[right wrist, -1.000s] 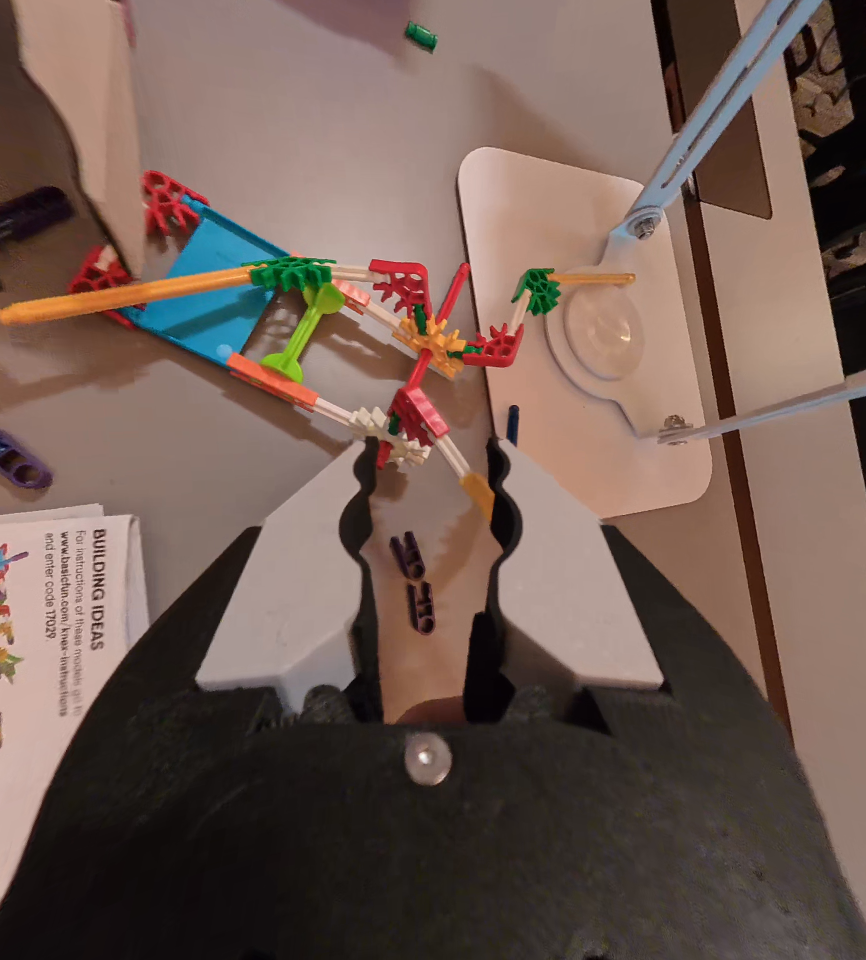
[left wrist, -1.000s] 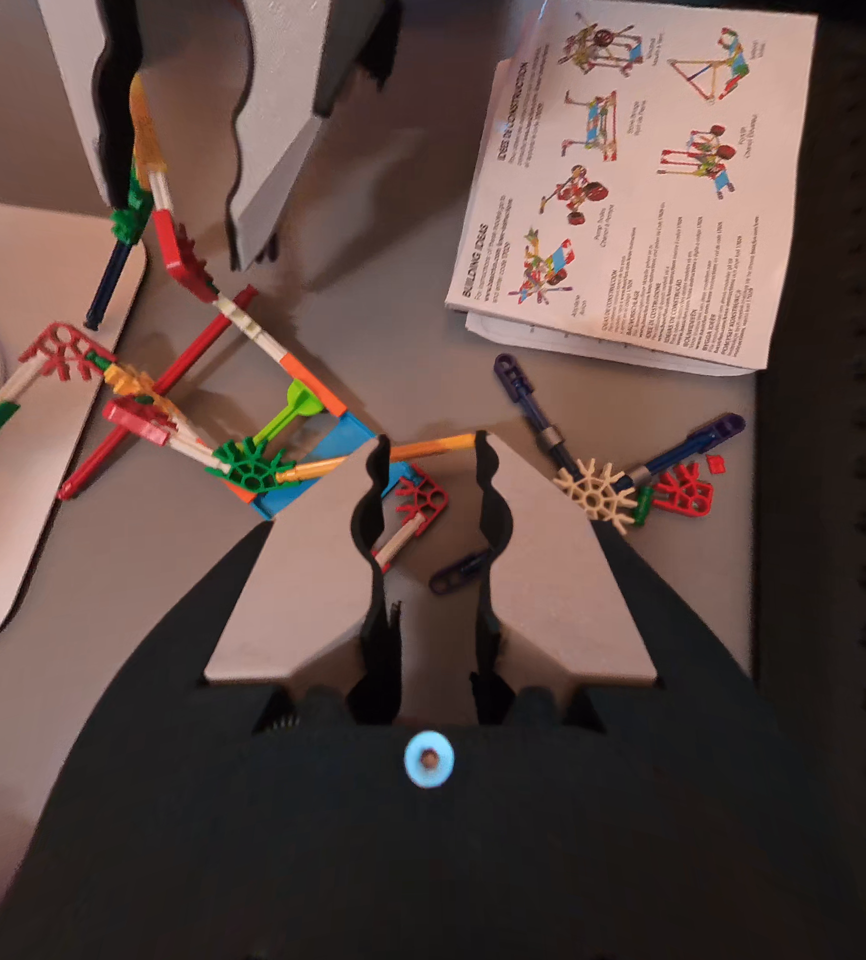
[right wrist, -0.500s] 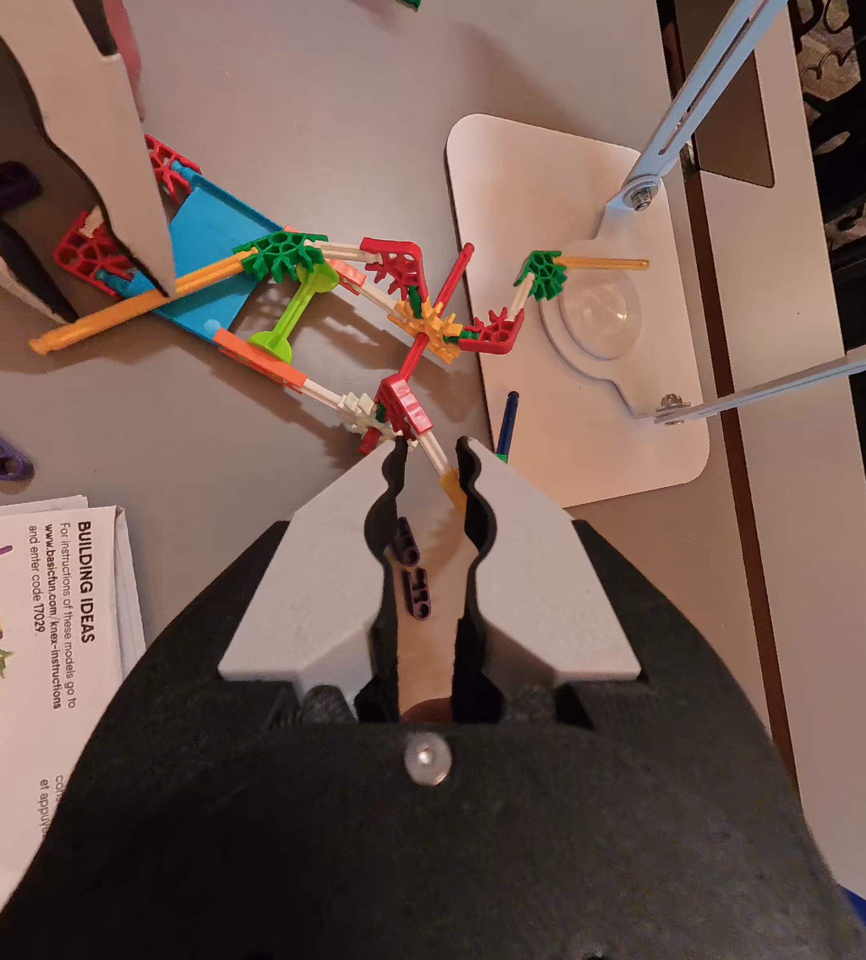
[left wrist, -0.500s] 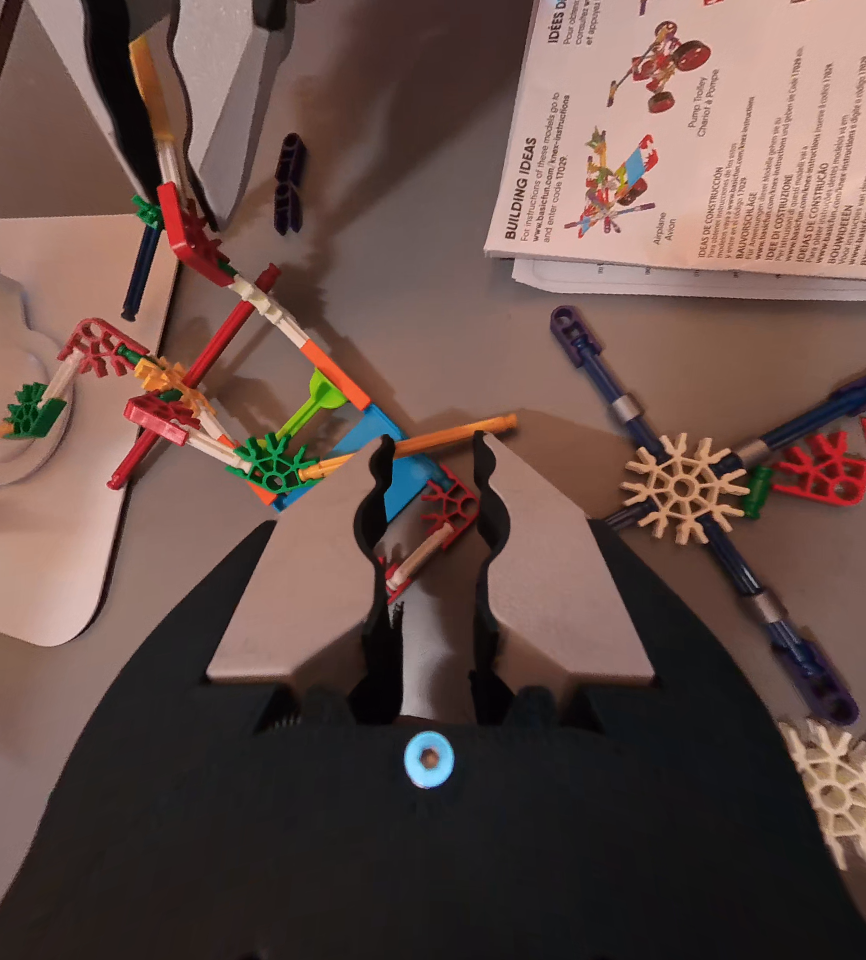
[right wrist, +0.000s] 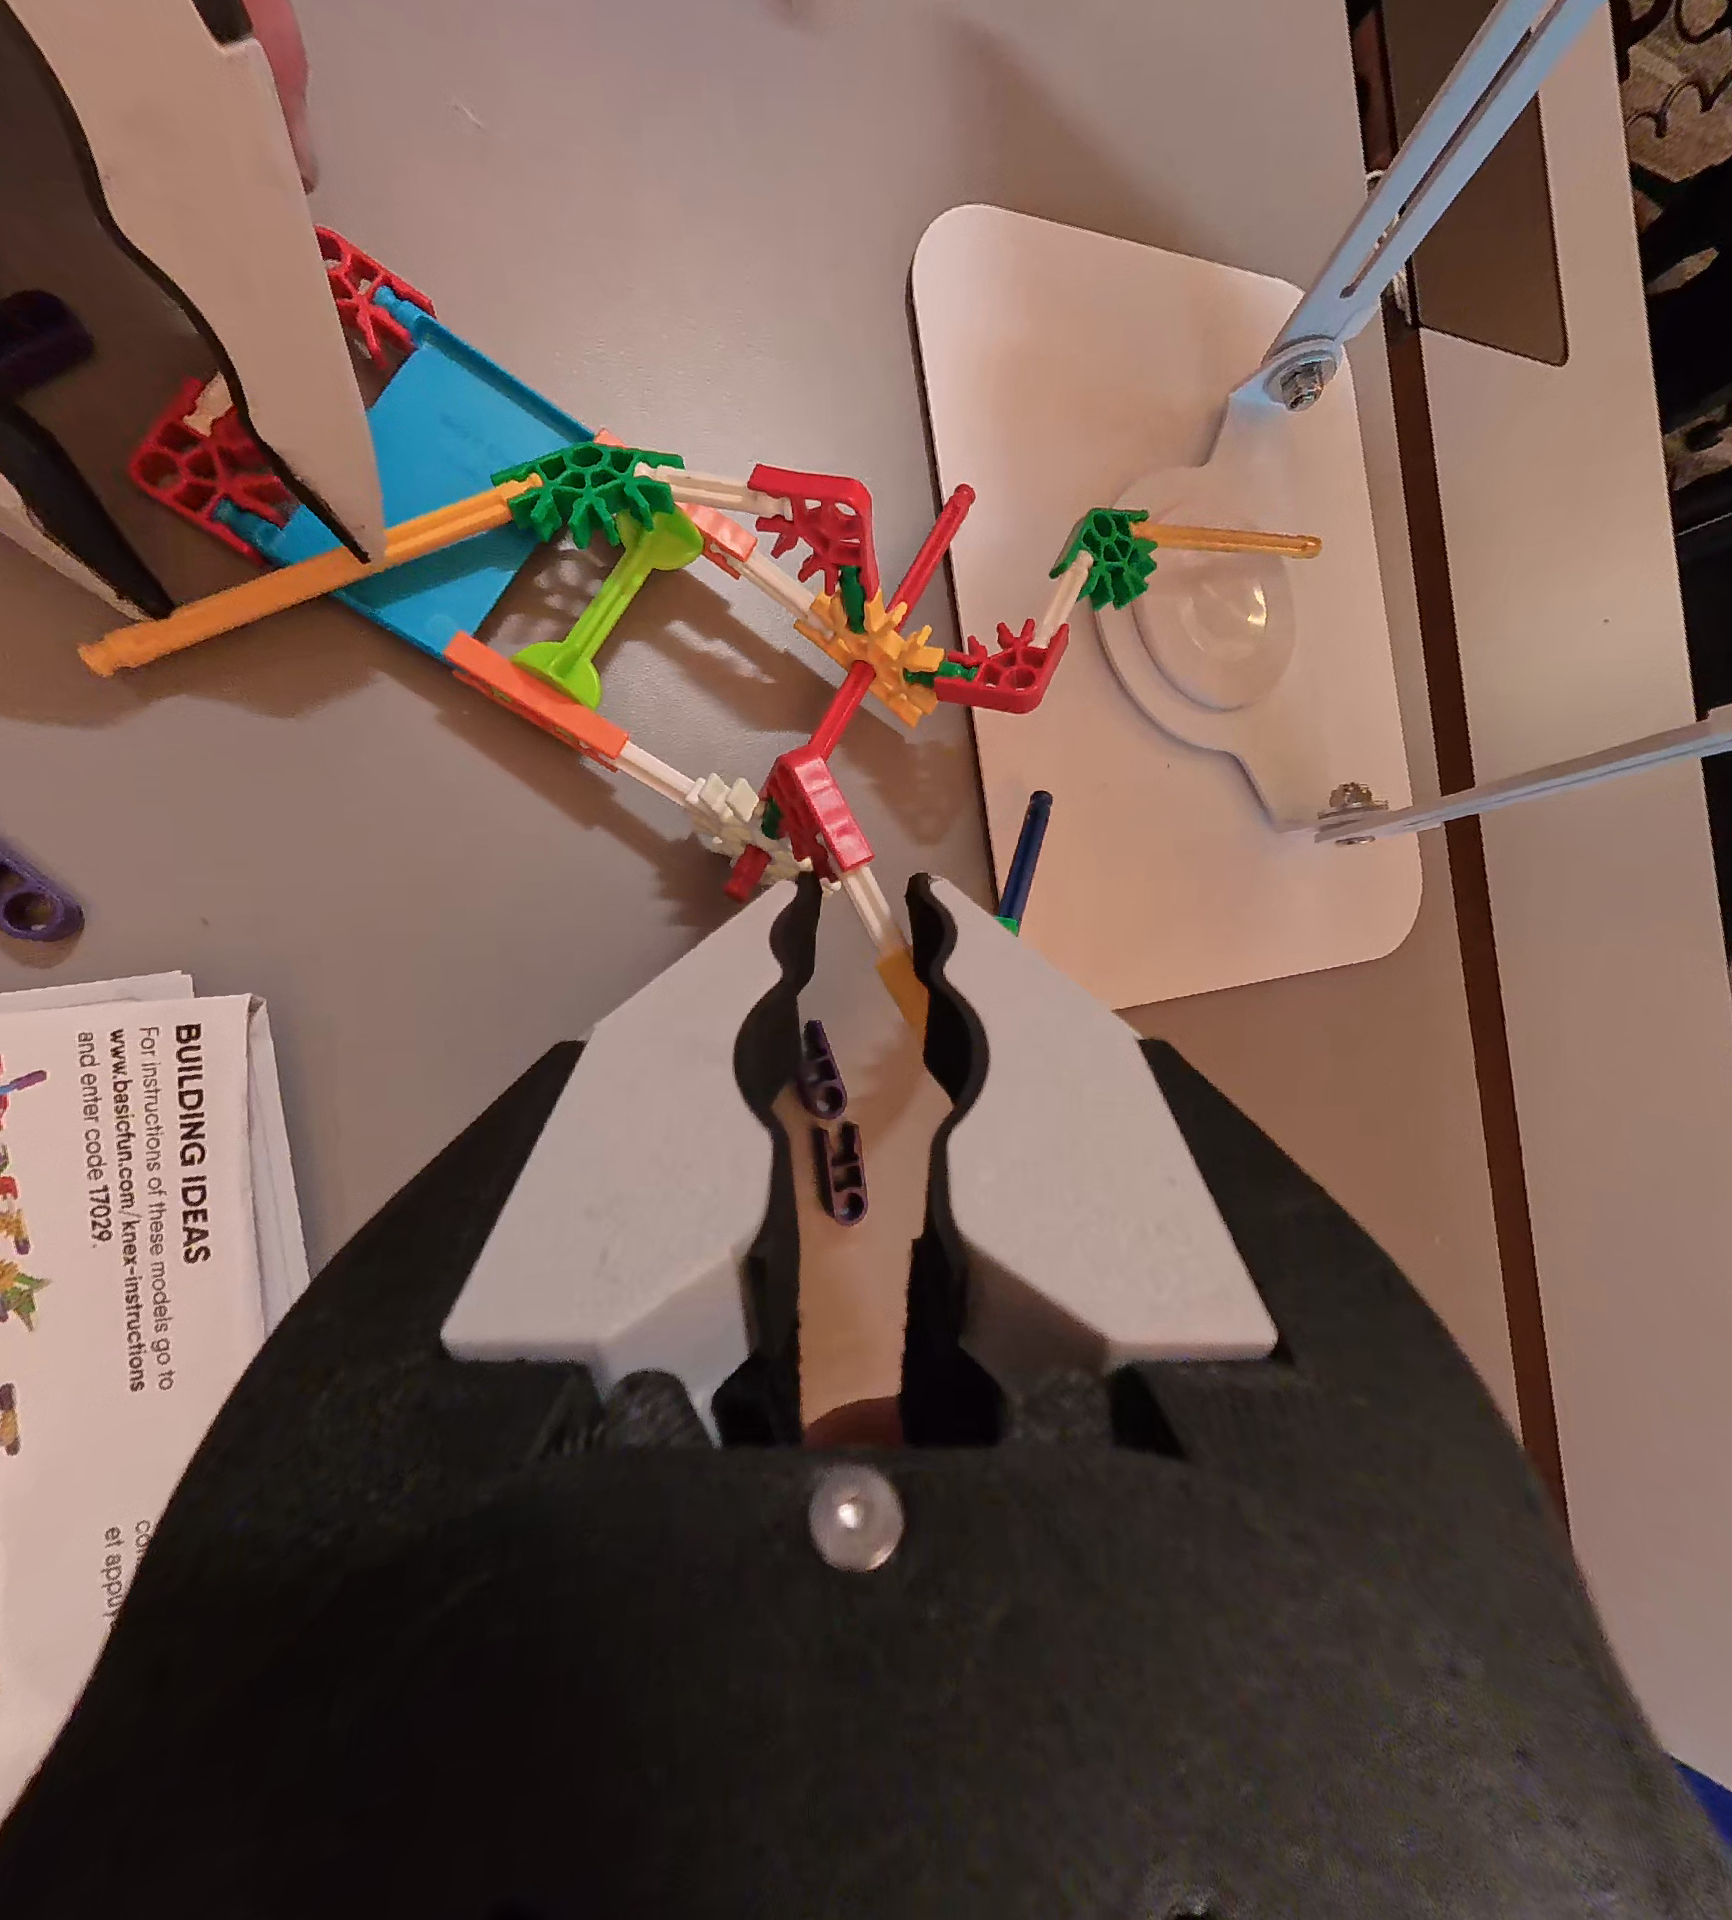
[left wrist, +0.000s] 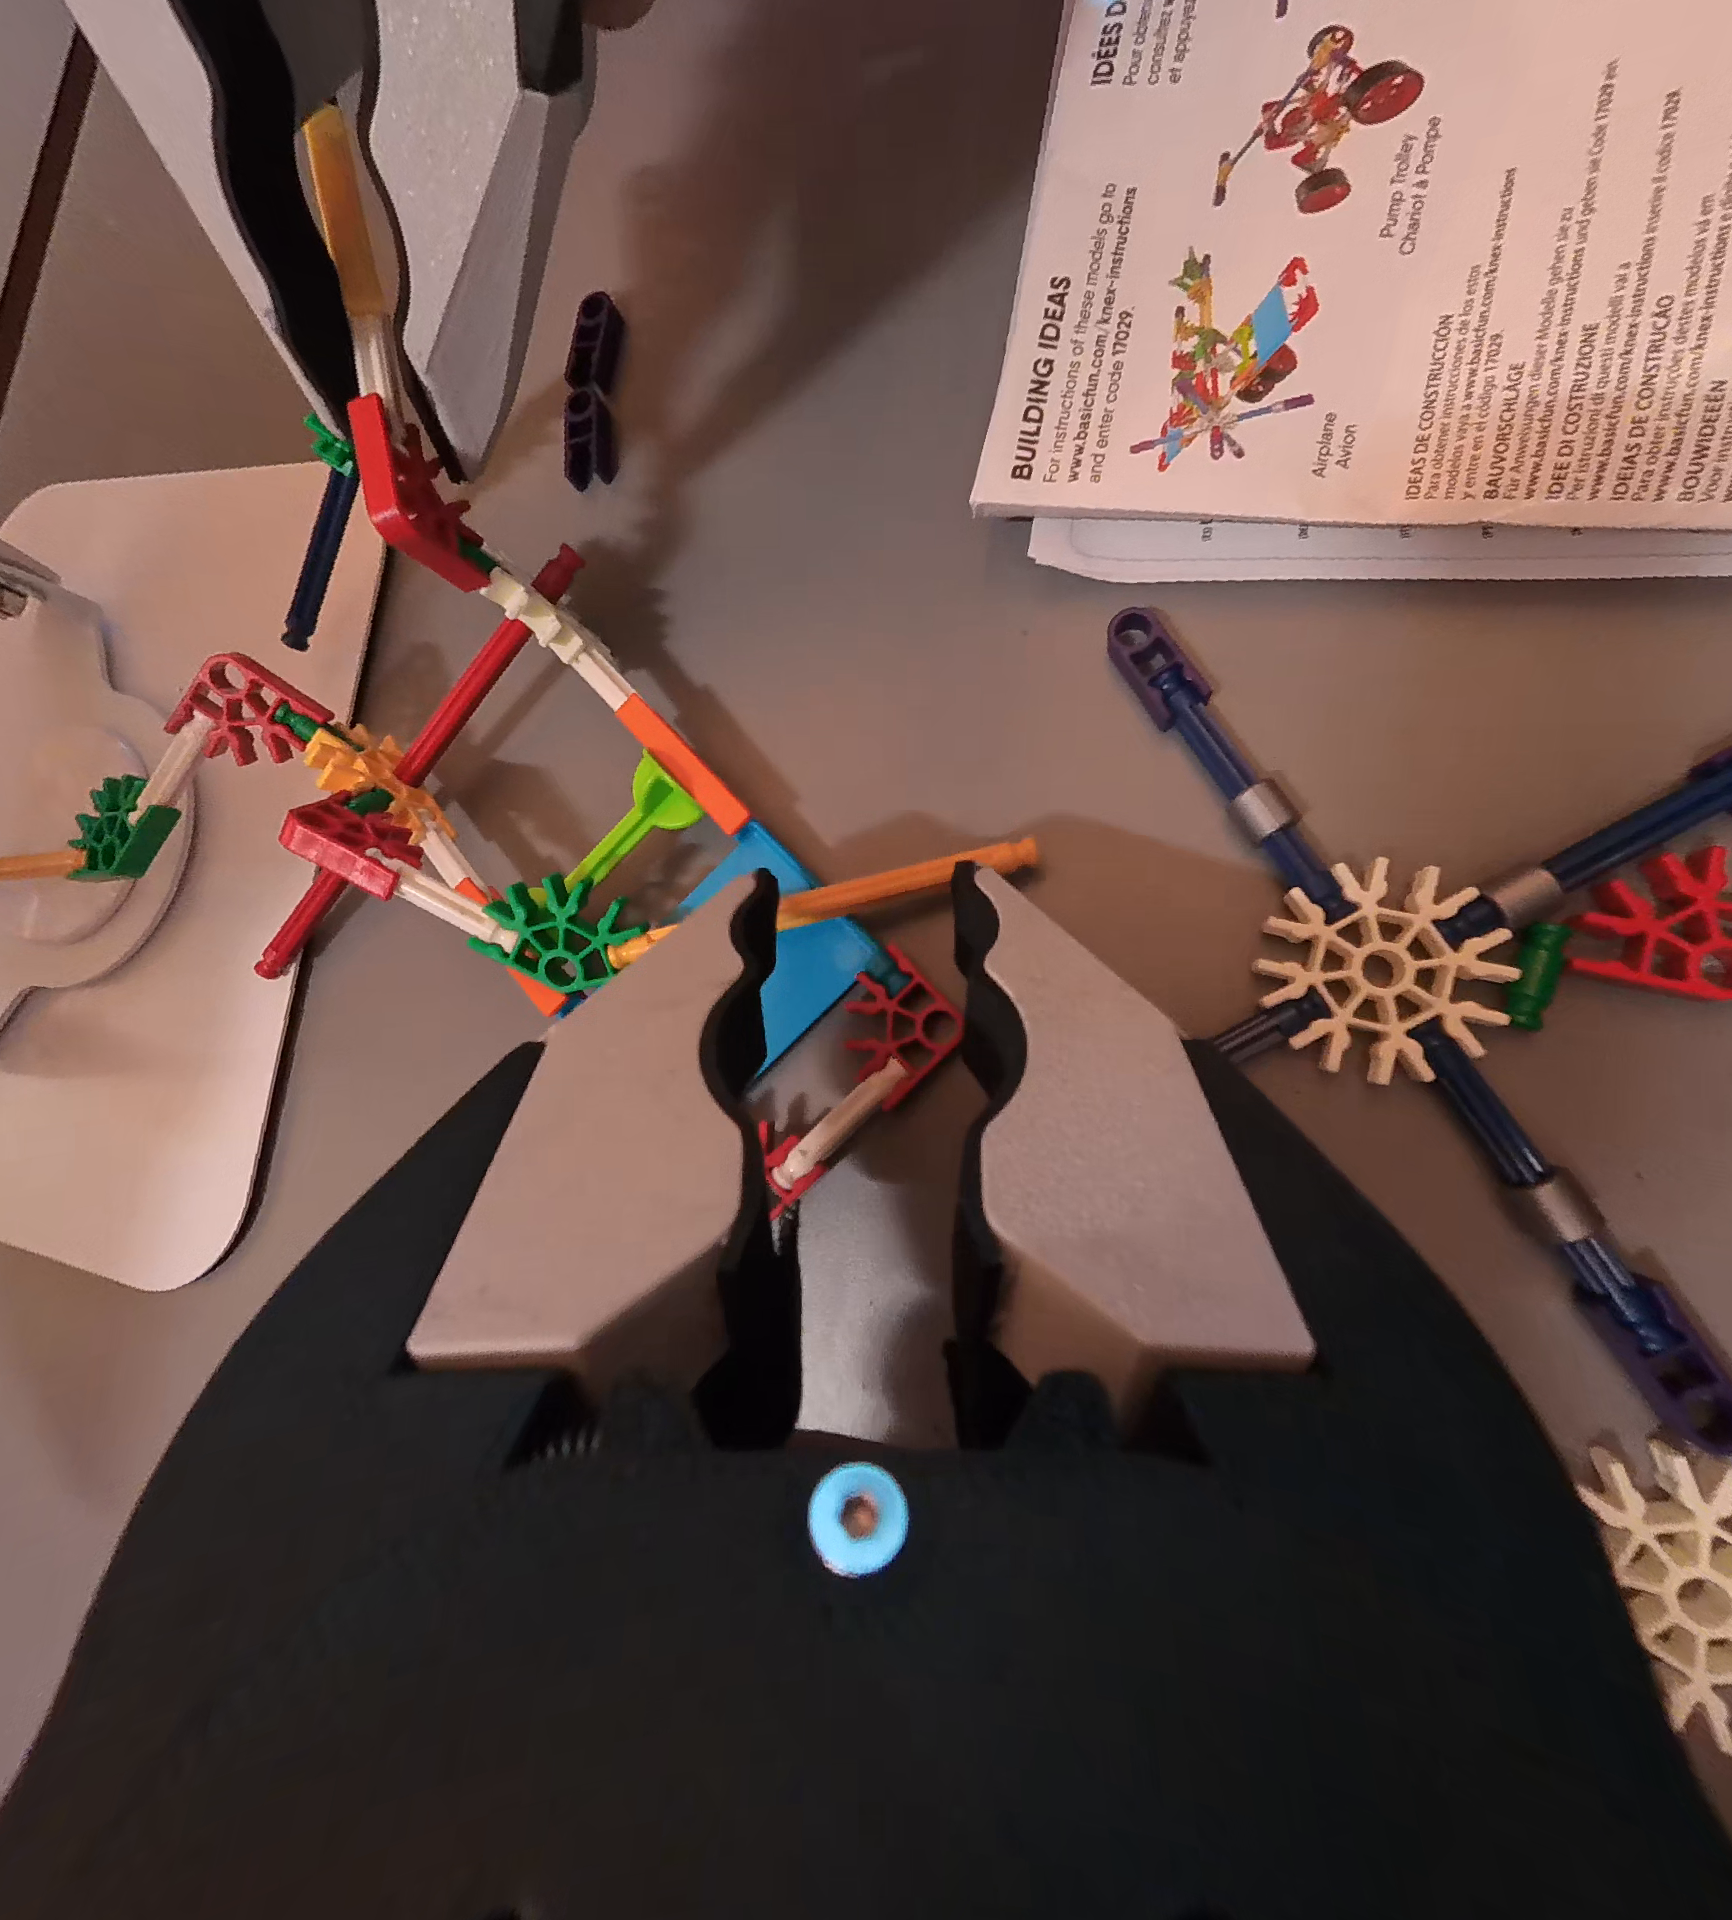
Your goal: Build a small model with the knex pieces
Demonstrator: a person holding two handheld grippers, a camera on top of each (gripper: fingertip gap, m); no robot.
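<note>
Tabletop [left wrist: 841, 675] scene of a toy construction set, read from left to right

At the left edge a white base plate [left wrist: 114, 1143] lies flat, and one end of the rod-and-connector model [left wrist: 550, 925] rests on it.

At the far left the right gripper [left wrist: 389, 442] comes down steeply. Its fingers are pressed together on a yellow-and-white rod [left wrist: 348, 218] that rises from a red corner connector [left wrist: 405, 488]. The pinch sits on the bare rod, probably because the rod is the only slim, straight part there to grip.

The model sprawls from there toward the centre, flat on the table. It is a loose frame of white, red and orange rods with green and yellow connectors and a lime spool. It ends in a blue panel [left wrist: 810, 987].

A small purple link [left wrist: 592, 390] lies loose just right of the right gripper.

In the near centre the left gripper [left wrist: 857, 904] hovers low over the panel end. Its fingers stand apart, with a red fan connector [left wrist: 903, 1029] and a short white rod [left wrist: 836, 1127] between them. Whether the pads actually pinch these I cannot tell. A long orange rod [left wrist: 903, 883] crosses just beyond the fingertips.

With one gripper at each end, the floppy model looks braced against sliding.

Right of centre a cream snowflake wheel [left wrist: 1381, 971] lies at the hub of crossed blue rods [left wrist: 1226, 769]. An instruction booklet [left wrist: 1413, 312] lies at the far right and a second snowflake [left wrist: 1714, 1600] at the near right
</note>
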